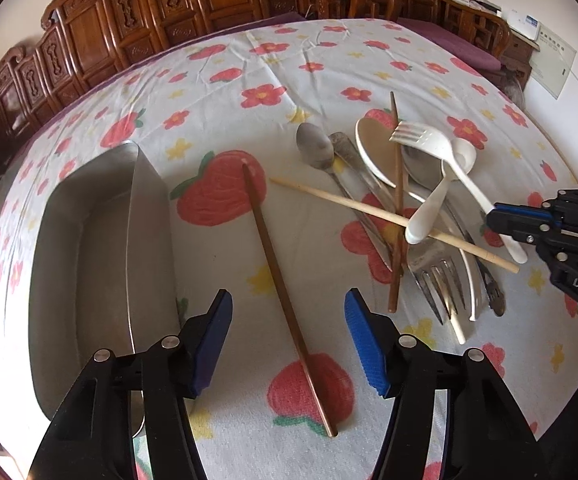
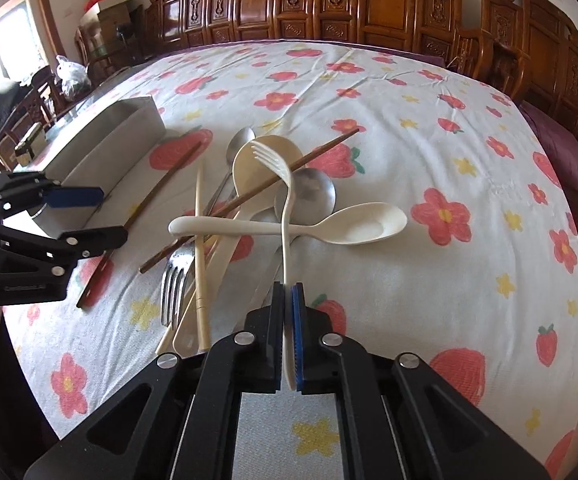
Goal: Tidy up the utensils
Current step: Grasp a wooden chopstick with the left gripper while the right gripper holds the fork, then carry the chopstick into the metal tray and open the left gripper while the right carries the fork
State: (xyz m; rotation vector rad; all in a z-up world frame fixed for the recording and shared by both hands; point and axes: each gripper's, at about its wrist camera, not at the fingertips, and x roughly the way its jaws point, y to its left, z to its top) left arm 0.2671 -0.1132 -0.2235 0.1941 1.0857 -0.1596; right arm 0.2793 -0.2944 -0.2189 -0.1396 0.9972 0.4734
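Observation:
A pile of utensils lies on the flowered tablecloth: a white plastic fork point(image 2: 285, 200), a white plastic spoon point(image 2: 353, 226), a metal spoon point(image 2: 313, 194), a metal fork point(image 2: 175, 280), a pale chopstick point(image 2: 200, 256) and a brown chopstick point(image 2: 249, 196). My right gripper point(image 2: 287, 292) is shut on the white fork's handle; it also shows in the left wrist view point(image 1: 493, 216). My left gripper point(image 1: 287, 312) is open over a separate brown chopstick point(image 1: 285, 300). It stands next to the metal tray point(image 1: 89, 240).
The metal tray point(image 2: 105, 140) sits at the table's left side. Carved wooden chairs point(image 2: 329, 4) ring the far edge of the table. A purple cushion point(image 2: 561, 148) lies at the right. Boxes and a bag point(image 2: 71, 76) stand in the back left corner.

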